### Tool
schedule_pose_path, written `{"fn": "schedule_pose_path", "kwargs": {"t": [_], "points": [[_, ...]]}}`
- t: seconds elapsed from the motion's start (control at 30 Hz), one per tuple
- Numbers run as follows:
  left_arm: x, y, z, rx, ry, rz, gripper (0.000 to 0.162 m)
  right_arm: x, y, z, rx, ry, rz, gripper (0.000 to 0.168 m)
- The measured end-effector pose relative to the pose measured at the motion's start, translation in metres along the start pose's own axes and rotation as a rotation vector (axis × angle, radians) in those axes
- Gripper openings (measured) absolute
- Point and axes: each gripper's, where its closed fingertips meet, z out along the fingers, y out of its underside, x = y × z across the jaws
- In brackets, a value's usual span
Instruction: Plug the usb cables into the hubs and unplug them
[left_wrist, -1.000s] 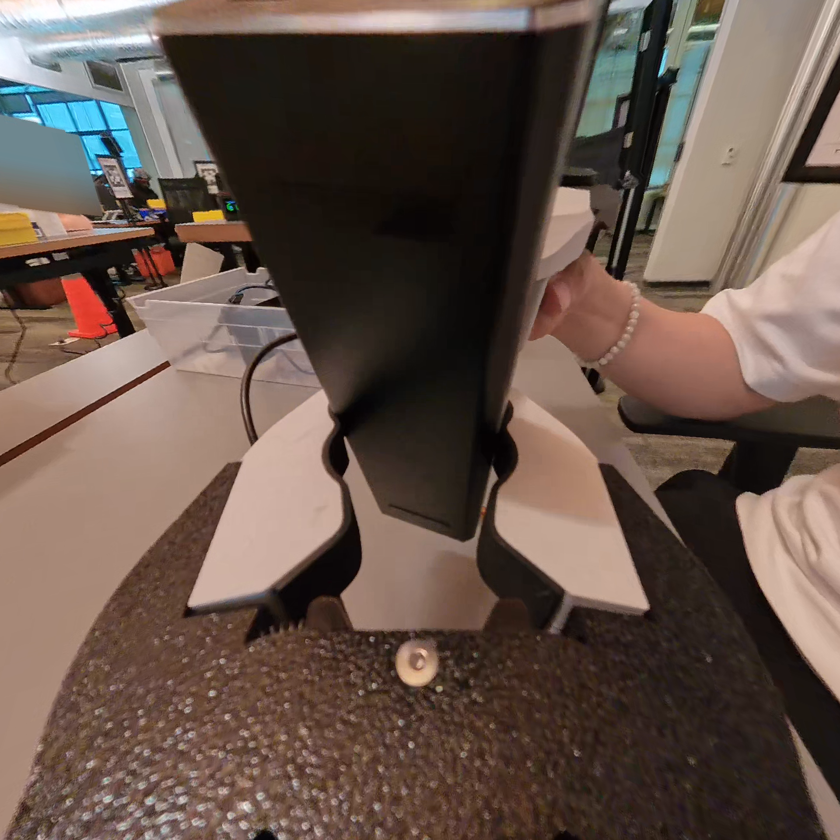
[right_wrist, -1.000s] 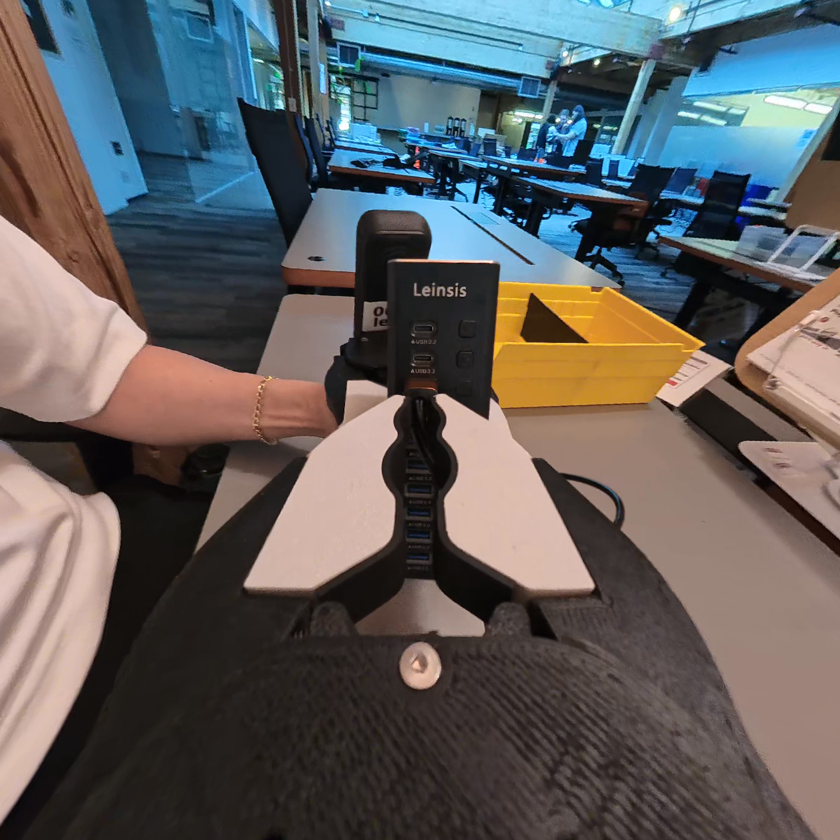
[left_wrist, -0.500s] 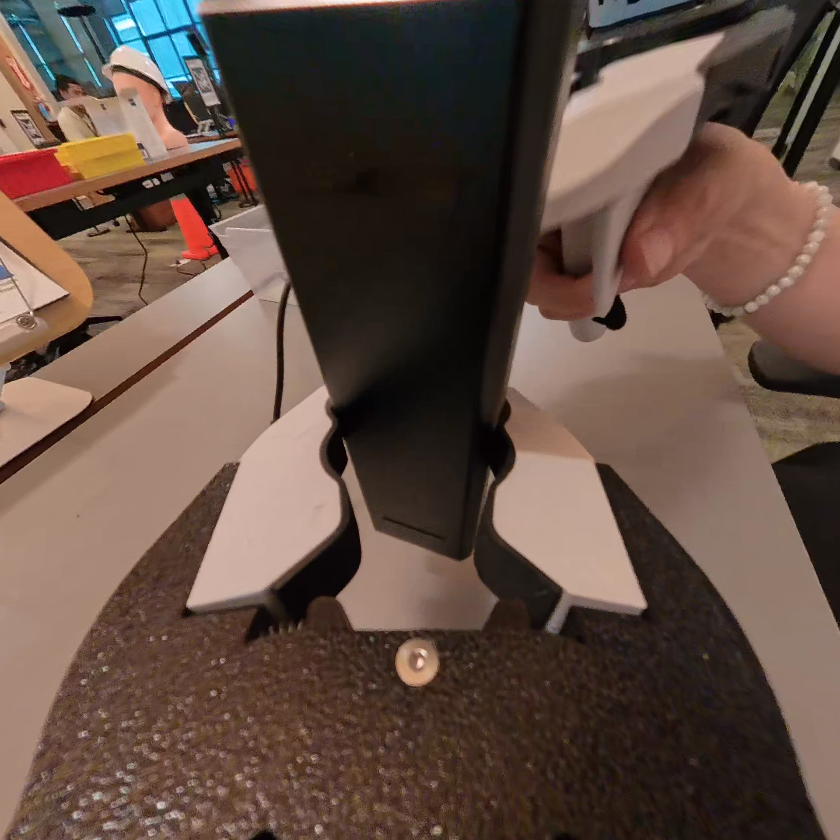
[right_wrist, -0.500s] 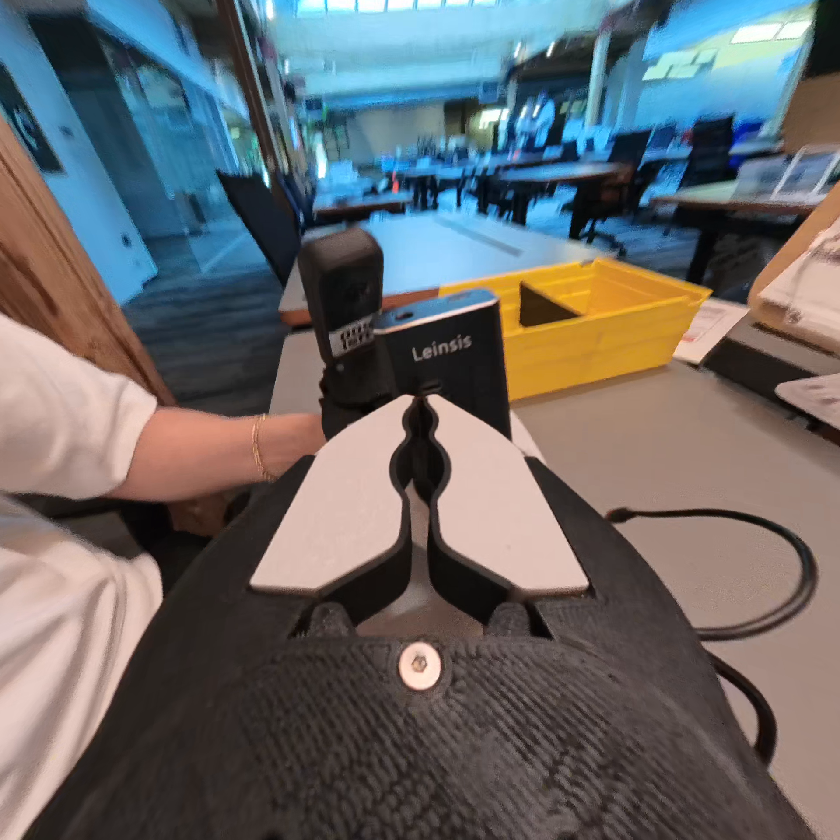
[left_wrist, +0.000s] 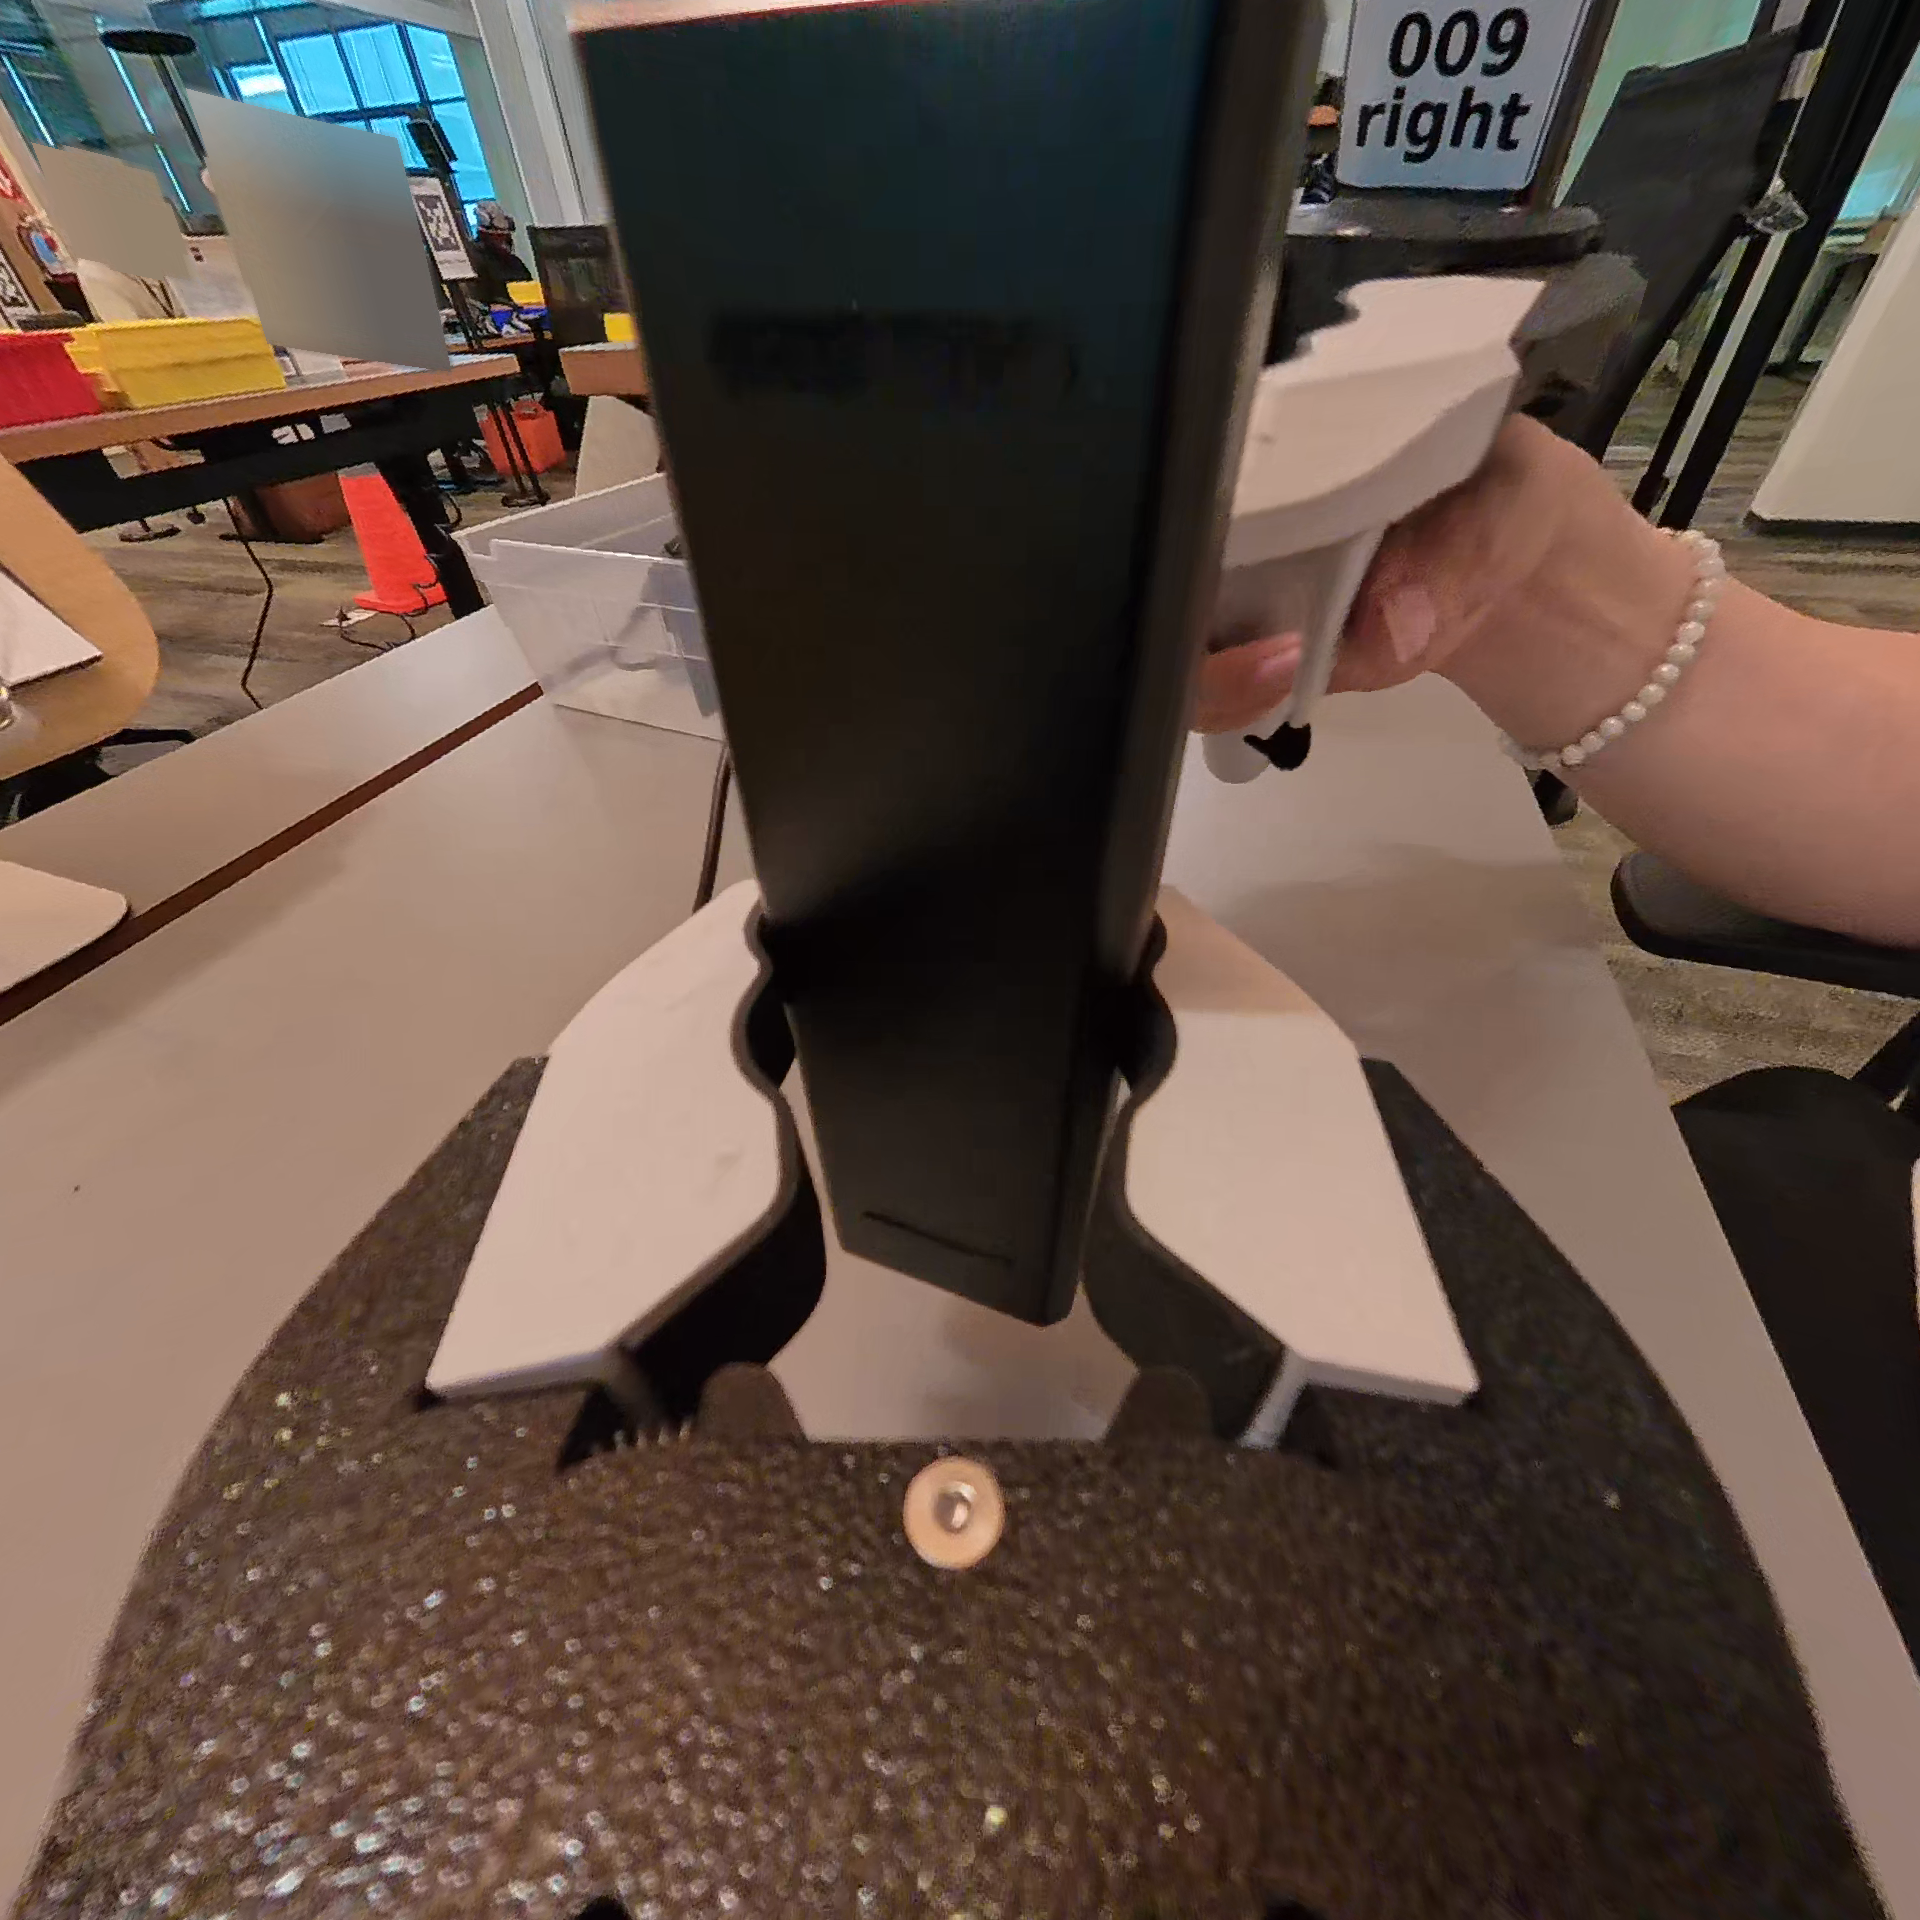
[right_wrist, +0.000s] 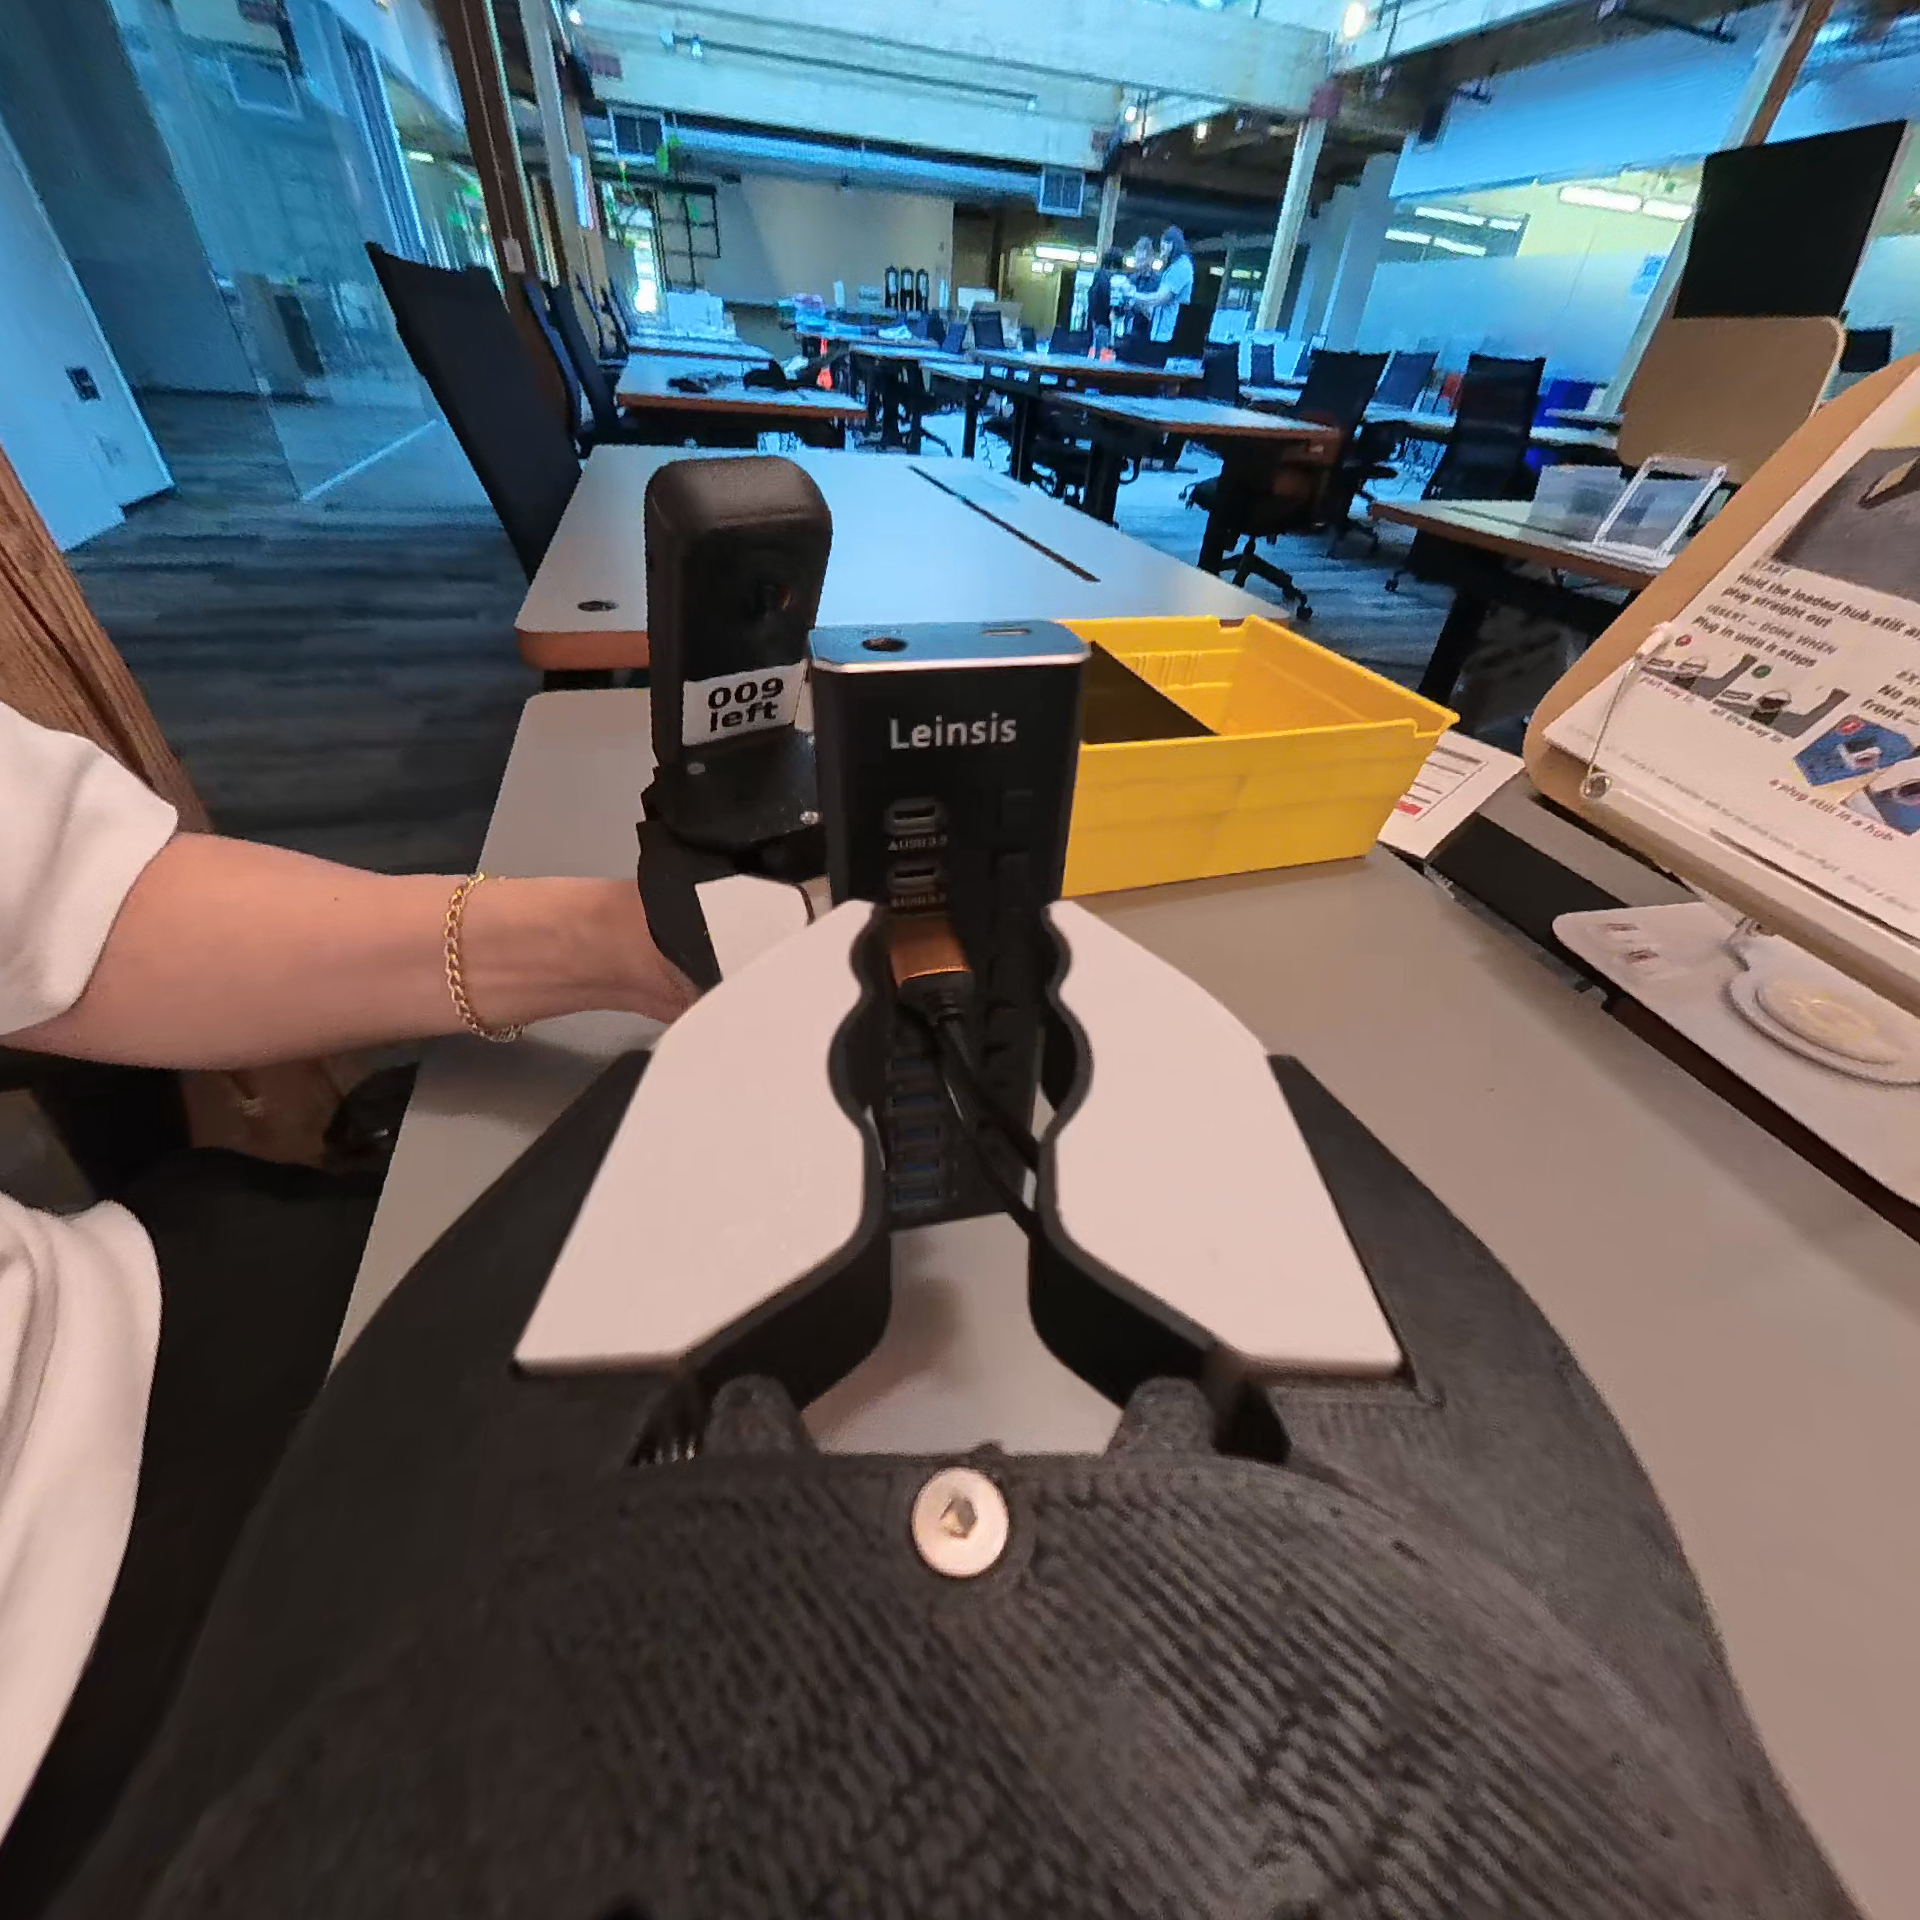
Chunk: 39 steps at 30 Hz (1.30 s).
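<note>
My left gripper (left_wrist: 956, 925) is shut on the lower part of a black USB hub (left_wrist: 935, 623) and holds it upright above the grey table, back side toward its camera. In the right wrist view the hub's port side (right_wrist: 951, 748) faces me. A copper-coloured USB plug (right_wrist: 928, 951) sits in one of its ports, and its black cable (right_wrist: 987, 1122) hangs down between my fingers. My right gripper (right_wrist: 956, 925) is open, with its fingertips either side of the plug and not touching it. Its white fingers (left_wrist: 1382, 416) show behind the hub in the left wrist view.
A yellow bin (right_wrist: 1247, 769) stands on the table (right_wrist: 1455, 1143) behind the hub. A tilted instruction board (right_wrist: 1766, 675) is at the right edge. A clear plastic bin (left_wrist: 592, 623) sits farther back in the left wrist view. The person's arms reach in from the sides. The left gripper's tips are roughly 6 cm from the right gripper's.
My right gripper was shut half a second ago and is now open around the plug, which stays in the hub. The left gripper keeps hold of the hub.
</note>
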Motion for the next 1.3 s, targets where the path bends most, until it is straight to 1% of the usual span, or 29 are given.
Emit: {"fn": "schedule_pose_path", "kwargs": {"t": [0.03, 0.07, 0.13, 0.17, 0.3, 0.4, 0.47, 0.53, 0.63, 0.7, 0.77, 0.93, 1.17, 1.3], "points": [[-0.001, 0.0, -0.001, 0.004, -0.002, -0.006, 0.06, -0.001, 0.001, 0.0, -0.01, -0.009, 0.004, 0.031], [-0.002, -0.001, -0.001, 0.01, -0.002, -0.01, 0.06, -0.002, 0.002, 0.0, -0.02, -0.02, 0.003, 0.028], [-0.002, -0.003, -0.003, 0.027, 0.004, -0.027, 0.06, 0.0, 0.003, 0.0, -0.028, -0.007, 0.003, 0.017], [-0.002, -0.004, -0.003, 0.042, 0.008, -0.039, 0.06, 0.0, 0.005, 0.001, -0.038, -0.011, 0.015, 0.016], [-0.006, -0.001, -0.004, 0.053, 0.0, -0.048, 0.06, 0.002, 0.018, 0.003, -0.102, -0.01, 0.024, 0.015], [-0.005, -0.003, -0.006, 0.078, 0.012, -0.051, 0.06, 0.004, 0.026, 0.002, -0.148, -0.007, 0.031, 0.019], [-0.005, -0.005, -0.007, 0.091, 0.011, -0.041, 0.06, 0.004, 0.025, 0.002, -0.129, -0.015, 0.046, 0.019], [-0.006, -0.005, -0.007, 0.091, 0.007, -0.04, 0.06, 0.001, 0.024, 0.004, -0.117, -0.036, 0.043, 0.011], [-0.006, -0.005, -0.007, 0.101, 0.007, -0.042, 0.06, 0.0, 0.024, 0.005, -0.105, -0.042, 0.047, 0.011], [-0.007, -0.005, -0.008, 0.109, 0.008, -0.047, 0.06, -0.003, 0.022, 0.005, -0.082, -0.072, 0.057, 0.018], [-0.005, -0.007, -0.008, 0.128, 0.022, -0.061, 0.061, -0.001, 0.018, 0.005, -0.057, -0.053, 0.047, 0.01], [-0.007, -0.006, -0.009, 0.131, 0.016, -0.061, 0.06, -0.003, 0.014, 0.011, -0.023, -0.034, 0.04, 0.009], [-0.006, -0.002, -0.008, 0.111, 0.007, -0.038, 0.06, -0.005, 0.017, 0.01, -0.062, -0.043, -0.001, 0.007], [-0.012, 0.0, -0.01, 0.117, -0.01, -0.054, 0.061, 0.001, 0.027, 0.008, -0.162, 0.005, -0.057, 0.006]]}}
